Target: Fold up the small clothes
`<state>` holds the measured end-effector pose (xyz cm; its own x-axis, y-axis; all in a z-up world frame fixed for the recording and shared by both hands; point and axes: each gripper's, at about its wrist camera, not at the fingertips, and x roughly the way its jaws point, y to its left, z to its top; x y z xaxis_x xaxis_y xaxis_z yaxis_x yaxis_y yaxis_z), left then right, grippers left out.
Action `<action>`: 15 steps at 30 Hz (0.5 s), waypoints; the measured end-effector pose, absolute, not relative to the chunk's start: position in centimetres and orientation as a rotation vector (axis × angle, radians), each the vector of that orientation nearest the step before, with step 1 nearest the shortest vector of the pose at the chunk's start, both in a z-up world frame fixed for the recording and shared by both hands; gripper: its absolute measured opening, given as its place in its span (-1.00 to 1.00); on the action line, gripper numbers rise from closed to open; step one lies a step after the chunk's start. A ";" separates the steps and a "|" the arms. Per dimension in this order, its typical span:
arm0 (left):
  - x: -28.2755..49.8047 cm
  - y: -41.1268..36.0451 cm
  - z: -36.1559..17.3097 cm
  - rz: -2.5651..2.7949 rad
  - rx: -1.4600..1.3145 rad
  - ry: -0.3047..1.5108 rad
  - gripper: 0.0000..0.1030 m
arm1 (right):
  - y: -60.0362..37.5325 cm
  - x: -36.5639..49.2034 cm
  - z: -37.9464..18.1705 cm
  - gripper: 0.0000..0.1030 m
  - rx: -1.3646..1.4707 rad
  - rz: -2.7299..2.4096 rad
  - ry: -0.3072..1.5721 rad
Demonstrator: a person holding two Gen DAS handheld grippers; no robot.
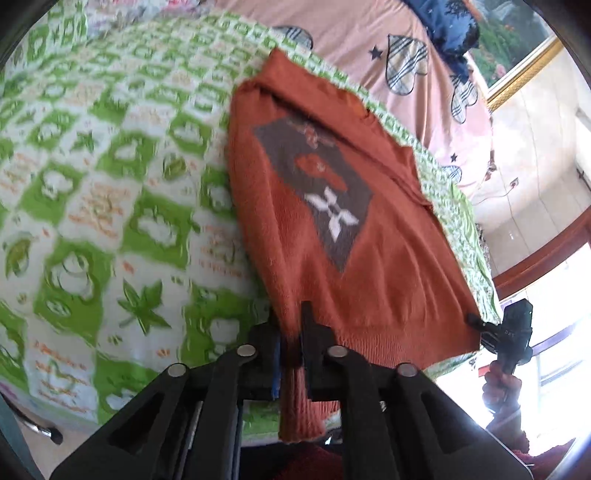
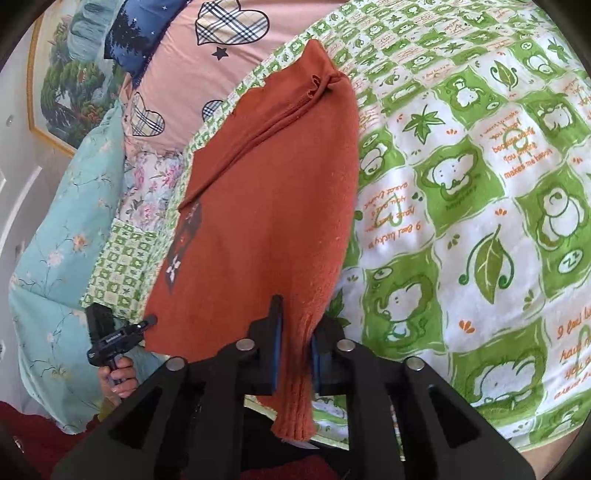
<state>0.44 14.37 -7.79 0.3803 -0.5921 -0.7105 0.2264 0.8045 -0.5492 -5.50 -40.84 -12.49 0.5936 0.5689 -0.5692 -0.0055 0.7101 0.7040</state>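
Note:
A rust-orange knitted sweater (image 1: 388,258) with a grey patch and a white flower lies spread on a green-and-white checked blanket (image 1: 92,184). My left gripper (image 1: 291,332) is shut on one corner of its ribbed hem, and the cloth hangs down between the pads. In the right wrist view the same sweater (image 2: 266,206) stretches away over the blanket (image 2: 461,184), and my right gripper (image 2: 299,325) is shut on the other hem corner. Each view shows the other gripper at the far hem corner, the right gripper (image 1: 474,319) and the left gripper (image 2: 151,319), each held by a hand.
A pink duvet with plaid hearts (image 1: 369,44) and a dark blue pillow (image 1: 447,26) lie beyond the sweater. A light blue floral quilt (image 2: 62,221) lies beside the blanket. A gold-framed painting (image 2: 59,74) hangs on the wall, and a bright window (image 1: 561,332) is nearby.

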 end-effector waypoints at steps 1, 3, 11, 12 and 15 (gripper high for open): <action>0.4 14.3 -8.0 -0.545 -0.394 1.071 -0.53 | -40.9 -5.6 -12.5 -0.59 0.726 0.384 0.877; 0.4 14.0 -8.2 -0.566 -0.406 1.076 -0.31 | -40.7 -5.5 -12.4 -0.50 0.720 0.394 0.880; -0.7 12.8 -7.6 -0.606 -0.343 1.006 -0.92 | -41.0 -6.1 -11.9 -0.87 0.731 0.407 0.837; -1.1 13.3 -7.2 -0.603 -0.345 0.984 -0.93 | -41.4 -6.2 -11.9 -0.87 0.741 0.406 0.830; -1.9 15.2 -6.0 -0.599 -0.405 0.917 -0.93 | -42.3 -6.1 -11.7 -0.88 0.789 0.417 0.806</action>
